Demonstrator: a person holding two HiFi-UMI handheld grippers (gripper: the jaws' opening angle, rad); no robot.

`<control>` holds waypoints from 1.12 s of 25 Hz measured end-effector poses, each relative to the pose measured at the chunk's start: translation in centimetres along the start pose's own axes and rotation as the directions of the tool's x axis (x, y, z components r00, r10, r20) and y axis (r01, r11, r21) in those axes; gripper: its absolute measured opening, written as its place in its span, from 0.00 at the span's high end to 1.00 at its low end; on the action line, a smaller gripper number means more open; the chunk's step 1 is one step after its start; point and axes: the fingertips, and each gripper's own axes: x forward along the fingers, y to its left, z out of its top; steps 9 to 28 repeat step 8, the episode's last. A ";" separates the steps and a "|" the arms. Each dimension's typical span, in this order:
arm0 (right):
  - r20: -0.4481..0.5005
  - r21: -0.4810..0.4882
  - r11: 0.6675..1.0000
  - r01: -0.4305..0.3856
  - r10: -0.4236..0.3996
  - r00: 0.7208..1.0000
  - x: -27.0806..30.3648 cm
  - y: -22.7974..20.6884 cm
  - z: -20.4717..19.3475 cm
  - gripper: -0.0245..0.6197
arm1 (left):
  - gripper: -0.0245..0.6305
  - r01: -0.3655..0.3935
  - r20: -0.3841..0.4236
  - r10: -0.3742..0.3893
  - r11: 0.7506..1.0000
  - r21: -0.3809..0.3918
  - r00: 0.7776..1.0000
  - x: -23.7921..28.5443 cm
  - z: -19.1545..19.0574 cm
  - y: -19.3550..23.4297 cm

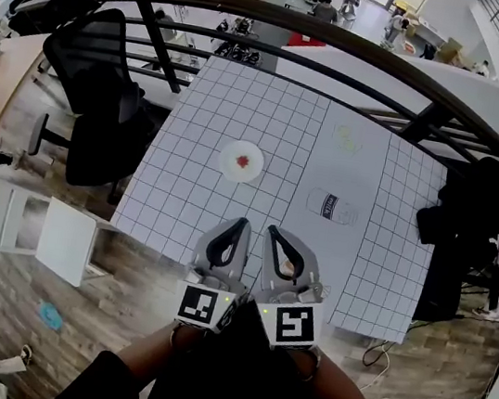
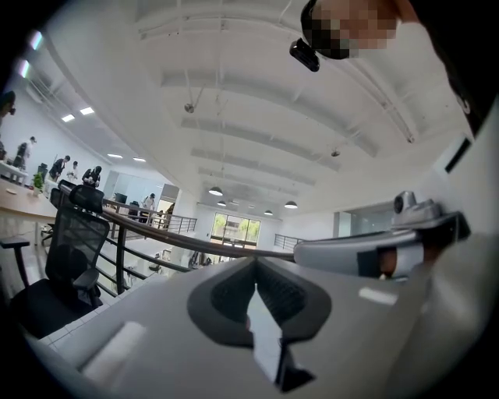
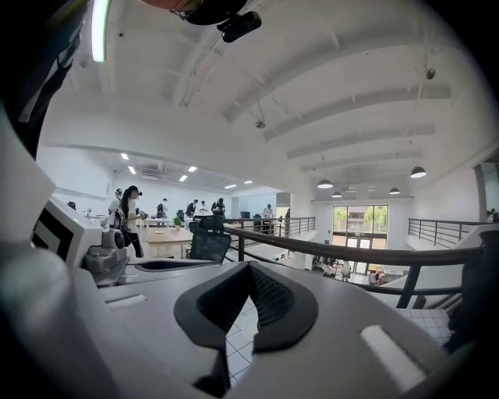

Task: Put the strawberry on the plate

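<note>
A small white plate lies on the gridded tabletop, left of centre. The red strawberry rests in its middle. My two grippers are held side by side over the table's near edge, well short of the plate. The left gripper is shut with nothing between its fingers. The right gripper is shut and empty too. In the left gripper view the left gripper points out level over the table, towards the railing. The right gripper does the same in the right gripper view. Neither gripper view shows the plate or the strawberry.
A clear bottle lies on its side right of the plate, on a plain white strip. A pale green item sits farther back. A black office chair stands at the table's left, dark bags at its right, and a curved railing behind.
</note>
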 end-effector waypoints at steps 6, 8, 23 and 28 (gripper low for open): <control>-0.009 -0.011 0.999 0.042 -0.042 0.999 1.3 3.5 0.7 0.97 | 0.95 0.019 -0.006 -0.019 1.000 -0.005 1.000 -2.0 0.4 3.5; -0.012 -0.012 0.999 0.052 -0.052 0.999 2.1 4.9 0.9 0.97 | 0.95 0.032 -0.004 -0.032 0.999 -0.006 0.999 -2.8 1.0 4.9; -0.012 -0.012 0.999 0.052 -0.052 0.999 2.1 4.9 0.9 0.97 | 0.95 0.032 -0.004 -0.032 0.999 -0.006 0.999 -2.8 1.0 4.9; -0.012 -0.012 0.999 0.052 -0.052 0.999 2.1 4.9 0.9 0.97 | 0.95 0.032 -0.004 -0.032 0.999 -0.006 0.999 -2.8 1.0 4.9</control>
